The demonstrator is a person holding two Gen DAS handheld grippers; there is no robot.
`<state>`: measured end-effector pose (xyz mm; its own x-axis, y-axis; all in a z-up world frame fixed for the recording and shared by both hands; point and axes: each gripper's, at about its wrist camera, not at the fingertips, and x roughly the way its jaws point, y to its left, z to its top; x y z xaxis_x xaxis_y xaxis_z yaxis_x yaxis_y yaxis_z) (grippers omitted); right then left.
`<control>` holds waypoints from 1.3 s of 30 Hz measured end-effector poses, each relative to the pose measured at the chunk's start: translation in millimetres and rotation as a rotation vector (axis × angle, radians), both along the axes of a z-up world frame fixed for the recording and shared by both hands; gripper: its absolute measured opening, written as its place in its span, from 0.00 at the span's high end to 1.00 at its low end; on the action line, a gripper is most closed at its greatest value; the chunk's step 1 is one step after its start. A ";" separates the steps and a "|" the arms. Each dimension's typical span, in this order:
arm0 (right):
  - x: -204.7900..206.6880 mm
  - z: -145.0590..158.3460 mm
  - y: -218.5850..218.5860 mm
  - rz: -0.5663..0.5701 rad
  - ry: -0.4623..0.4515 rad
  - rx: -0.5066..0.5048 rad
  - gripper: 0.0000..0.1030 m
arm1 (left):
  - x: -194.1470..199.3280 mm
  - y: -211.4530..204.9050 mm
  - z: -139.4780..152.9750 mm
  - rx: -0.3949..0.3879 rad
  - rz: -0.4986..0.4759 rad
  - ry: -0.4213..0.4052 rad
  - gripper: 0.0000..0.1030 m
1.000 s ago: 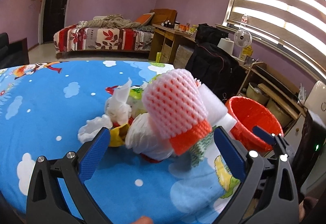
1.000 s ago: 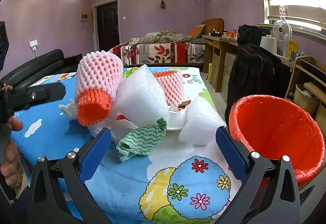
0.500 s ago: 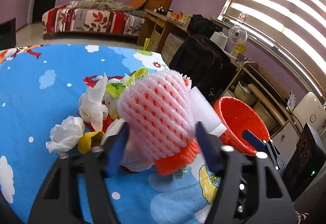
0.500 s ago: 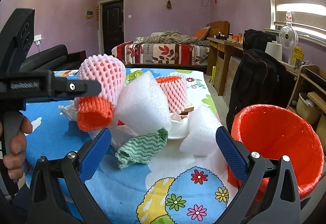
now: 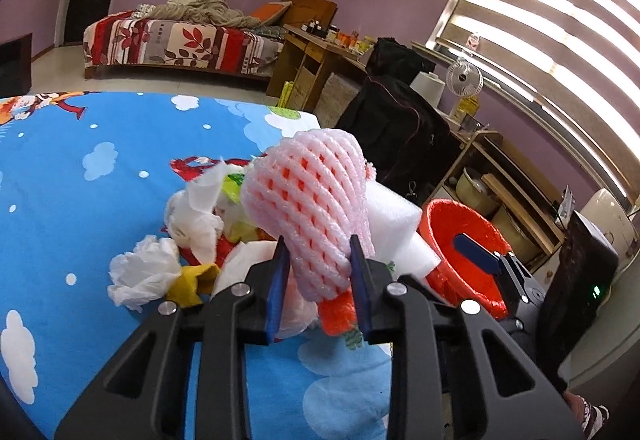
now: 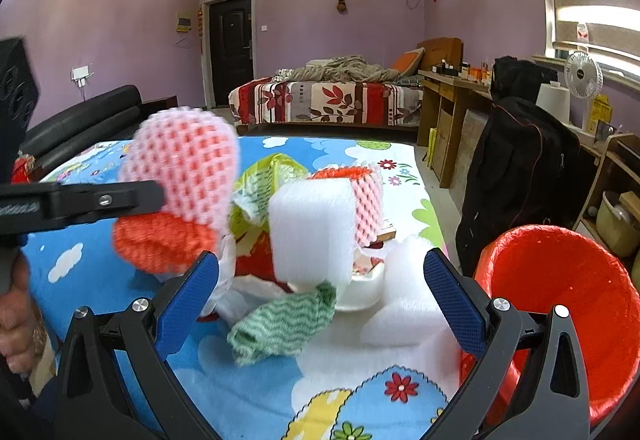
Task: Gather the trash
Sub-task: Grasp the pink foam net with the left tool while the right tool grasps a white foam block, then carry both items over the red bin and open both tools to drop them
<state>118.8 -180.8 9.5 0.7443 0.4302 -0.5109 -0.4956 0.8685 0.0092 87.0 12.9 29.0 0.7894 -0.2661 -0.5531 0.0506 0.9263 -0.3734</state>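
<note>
The pink foam fruit net (image 5: 310,207), with an orange net tucked in its lower end, stands at the near edge of the trash pile on the blue cartoon-print desk (image 5: 80,175), and the left claw (image 5: 316,280) is closing on it, blue pads pressing its lower sides so the foam bulges above them. From the right wrist view the same net (image 6: 184,159) sits at the left of the pile, the left claw's black finger (image 6: 100,199) crossing in front of it. Just beside the net lie a white foam block (image 6: 312,232), a second pink and orange net (image 6: 366,199) behind that block, a crumpled green wavy-striped cloth (image 6: 284,324), a yellow-green plastic bag (image 6: 268,175) and white crumpled tissues (image 5: 144,272). Past the pile, off the desk's edge on the side away from the net, stands a red-lined trash bin (image 6: 560,296). The right claw (image 6: 320,292) hangs released, its pads wide apart and nothing between them, facing the pile near the cloth.
</note>
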 end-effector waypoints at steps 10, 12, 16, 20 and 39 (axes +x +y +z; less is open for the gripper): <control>32.4 5.1 22.7 0.012 0.031 -0.052 0.07 | -9.4 13.9 17.3 0.049 0.089 -0.041 0.73; 38.7 3.5 27.3 0.011 0.047 -0.066 0.09 | -9.6 15.2 18.8 0.063 0.104 -0.043 0.73; 41.0 -0.8 32.9 0.040 0.071 -0.079 0.46 | -8.2 16.4 20.6 0.066 0.115 -0.041 0.73; 38.1 2.4 31.2 0.056 0.068 -0.063 0.51 | -6.7 13.6 22.9 0.073 0.113 -0.044 0.73; 29.3 56.4 -66.2 -0.081 0.012 0.026 0.51 | 12.2 -27.6 52.0 0.113 0.042 -0.095 0.73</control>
